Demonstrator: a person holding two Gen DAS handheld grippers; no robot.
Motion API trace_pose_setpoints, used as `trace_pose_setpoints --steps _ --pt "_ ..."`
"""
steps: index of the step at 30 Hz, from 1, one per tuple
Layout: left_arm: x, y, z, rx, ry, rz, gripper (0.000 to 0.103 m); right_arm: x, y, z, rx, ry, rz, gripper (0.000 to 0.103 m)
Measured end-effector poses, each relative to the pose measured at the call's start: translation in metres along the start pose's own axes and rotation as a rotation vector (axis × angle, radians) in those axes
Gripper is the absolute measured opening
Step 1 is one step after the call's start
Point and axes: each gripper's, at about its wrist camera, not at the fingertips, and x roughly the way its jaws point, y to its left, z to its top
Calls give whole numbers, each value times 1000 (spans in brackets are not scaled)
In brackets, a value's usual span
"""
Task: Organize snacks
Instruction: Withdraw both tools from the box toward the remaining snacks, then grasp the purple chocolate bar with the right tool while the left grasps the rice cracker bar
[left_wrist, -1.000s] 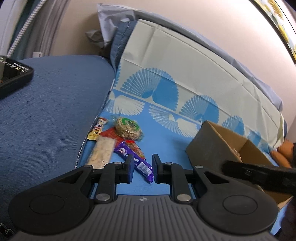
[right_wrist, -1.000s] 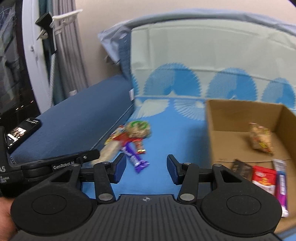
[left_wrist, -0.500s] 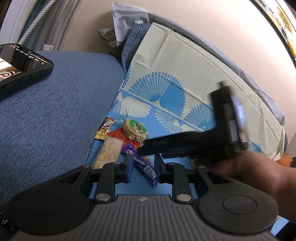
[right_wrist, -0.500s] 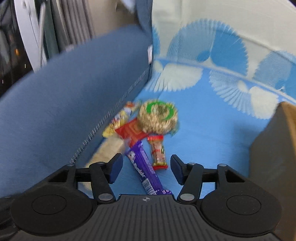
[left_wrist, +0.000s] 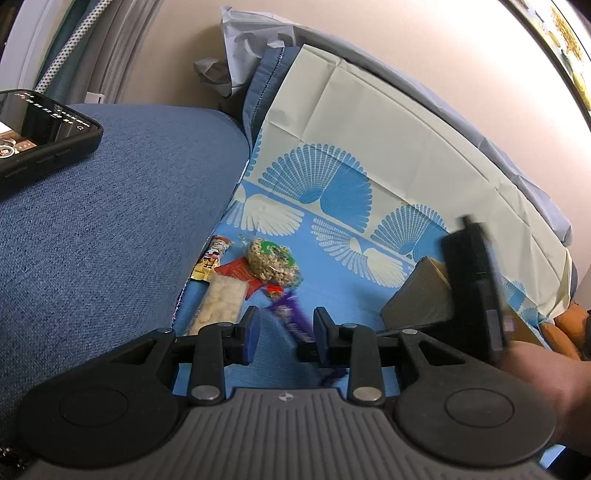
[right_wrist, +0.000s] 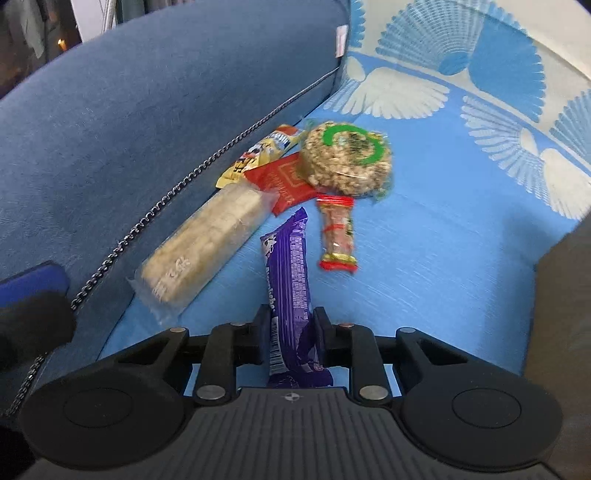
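Purple bar (right_wrist: 290, 280) is wrapped in glossy plastic foil; peanut bar (right_wrist: 207, 243) in clear film. Sofa arm (right_wrist: 147, 110) is covered w/ rough woven cloth. Box (left_wrist: 421, 295) is made of matt cardboard.

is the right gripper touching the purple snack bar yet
Touching. In the right wrist view the right gripper has just closed, both pads pressing the sides of the purple snack bar with no gap showing.
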Motion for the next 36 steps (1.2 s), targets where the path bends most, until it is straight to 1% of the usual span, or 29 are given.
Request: trace_pose_setpoints --steps 2,6,8,10,11,13,16,19,22,23,26,27,32,34,36 --pt "0 0 0 0 0 4 35 -14 -5 -4 29 -15 -22 24" --pt "0 -1 0 -2 -3 20 35 -55 0 -24 87 -15 -109 24" --pt "0 -2 0 3 -2 37 35 -80 6 -40 104 -30 -111 24" --pt "4 -6 0 21 3 74 38 -104 13 -59 117 -55 -104 25" --pt "7 -9 -1 42 8 104 42 -111 16 -67 132 -63 -98 25" --pt "16 -18 -3 99 14 169 44 -122 18 -88 181 -76 -77 25" --pt "38 -28 -7 181 16 273 48 -118 21 -109 219 -80 -101 25" --pt "65 -36 -14 261 29 372 54 -102 26 -116 214 -63 -109 25" --pt "90 -42 -23 344 46 454 62 -92 30 -121 140 -69 -137 25" --pt "97 -44 -26 375 49 479 66 -90 30 -124 128 -61 -140 25" --pt "117 -48 -35 446 69 532 78 -82 23 -130 142 -31 -130 25" --pt "122 -49 -36 461 78 541 82 -81 20 -131 149 -20 -127 25" --pt "139 -45 -37 471 119 563 83 -76 15 -129 151 -7 -92 25" --pt "141 -42 -36 457 129 553 83 -75 16 -128 145 -9 -89 25" --pt "141 -36 -33 416 143 524 78 -72 17 -127 144 -8 -84 25"
